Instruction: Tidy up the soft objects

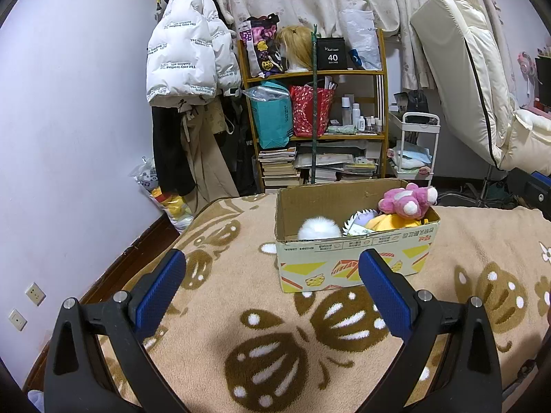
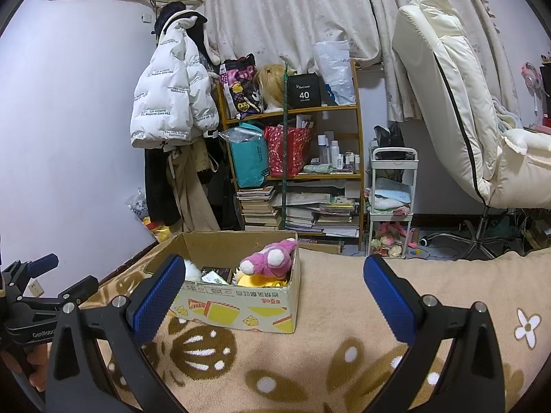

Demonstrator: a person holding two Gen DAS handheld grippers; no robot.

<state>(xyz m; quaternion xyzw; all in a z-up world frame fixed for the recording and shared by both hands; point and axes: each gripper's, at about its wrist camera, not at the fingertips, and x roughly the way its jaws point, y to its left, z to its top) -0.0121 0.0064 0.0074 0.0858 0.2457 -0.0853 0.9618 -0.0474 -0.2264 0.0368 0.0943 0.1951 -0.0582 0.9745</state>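
Note:
A cardboard box (image 1: 354, 261) stands on the beige patterned blanket (image 1: 241, 309). In it lie a pink plush (image 1: 408, 200), a white fluffy toy (image 1: 318, 229) and a yellow soft toy (image 1: 392, 222). My left gripper (image 1: 272, 265) is open and empty, a little in front of the box. In the right wrist view the box (image 2: 241, 306) sits left of centre with the pink plush (image 2: 272, 260) on top. My right gripper (image 2: 273, 272) is open and empty, to the right of the box. The left gripper (image 2: 41, 285) shows at the far left.
A wooden shelf (image 1: 315, 110) with bags, books and bottles stands behind the bed. A white puffer jacket (image 1: 187, 48) hangs at the left. A white trolley (image 2: 392, 203) and a cream reclining chair (image 2: 458, 113) stand at the right.

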